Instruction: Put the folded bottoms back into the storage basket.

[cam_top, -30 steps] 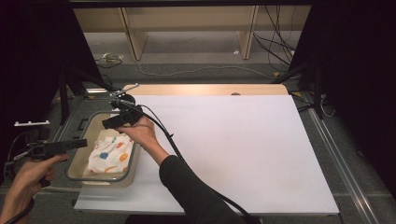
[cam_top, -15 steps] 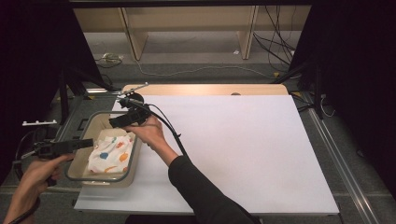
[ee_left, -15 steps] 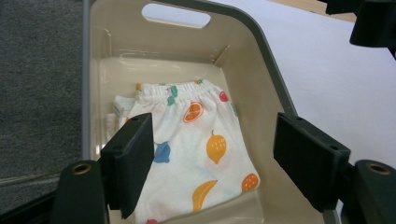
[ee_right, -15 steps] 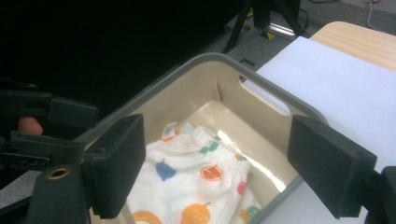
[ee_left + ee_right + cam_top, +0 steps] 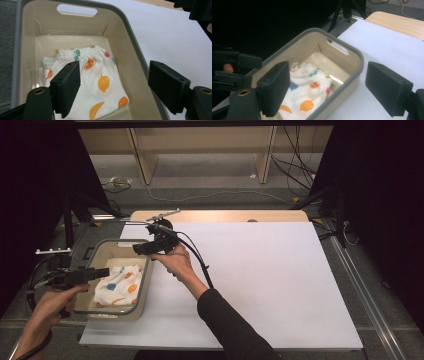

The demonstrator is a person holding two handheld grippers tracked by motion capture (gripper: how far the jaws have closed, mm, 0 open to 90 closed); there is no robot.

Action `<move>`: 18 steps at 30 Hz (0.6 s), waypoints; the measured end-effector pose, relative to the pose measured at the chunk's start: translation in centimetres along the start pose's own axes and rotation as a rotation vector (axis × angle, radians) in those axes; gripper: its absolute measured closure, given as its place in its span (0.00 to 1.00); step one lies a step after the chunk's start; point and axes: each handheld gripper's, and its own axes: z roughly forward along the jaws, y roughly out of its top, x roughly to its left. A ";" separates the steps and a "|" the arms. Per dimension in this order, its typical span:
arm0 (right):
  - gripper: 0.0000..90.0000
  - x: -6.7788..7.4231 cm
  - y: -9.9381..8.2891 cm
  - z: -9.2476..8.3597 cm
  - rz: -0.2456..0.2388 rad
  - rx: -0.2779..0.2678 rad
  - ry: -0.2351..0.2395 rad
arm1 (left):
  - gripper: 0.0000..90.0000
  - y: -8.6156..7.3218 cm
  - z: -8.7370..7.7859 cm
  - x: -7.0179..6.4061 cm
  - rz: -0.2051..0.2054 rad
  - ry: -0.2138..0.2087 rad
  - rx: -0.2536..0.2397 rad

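Inside bin [image 5: 145,285], folded garment [image 5: 118,286] partly hidden

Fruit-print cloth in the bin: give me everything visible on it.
The fruit-print cloth is white soft fabric with orange, yellow, green and blue fruit motifs and a gathered elastic-looking edge. It lies folded and slightly rumpled on the floor of the beige bin, at the table's left edge. No gripper jaw touches it.
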 end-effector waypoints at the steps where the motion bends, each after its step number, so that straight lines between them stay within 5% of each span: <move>1: 0.23 -0.1 -0.1 -0.1 0.003 -0.002 0.000 | 0.29 0.0 0.0 -0.2 0.006 -0.001 0.000; 18: 0.24 -2.5 -2.1 -3.0 0.030 -0.043 -0.014 | 0.27 -0.3 1.4 -2.9 0.057 -0.042 -0.019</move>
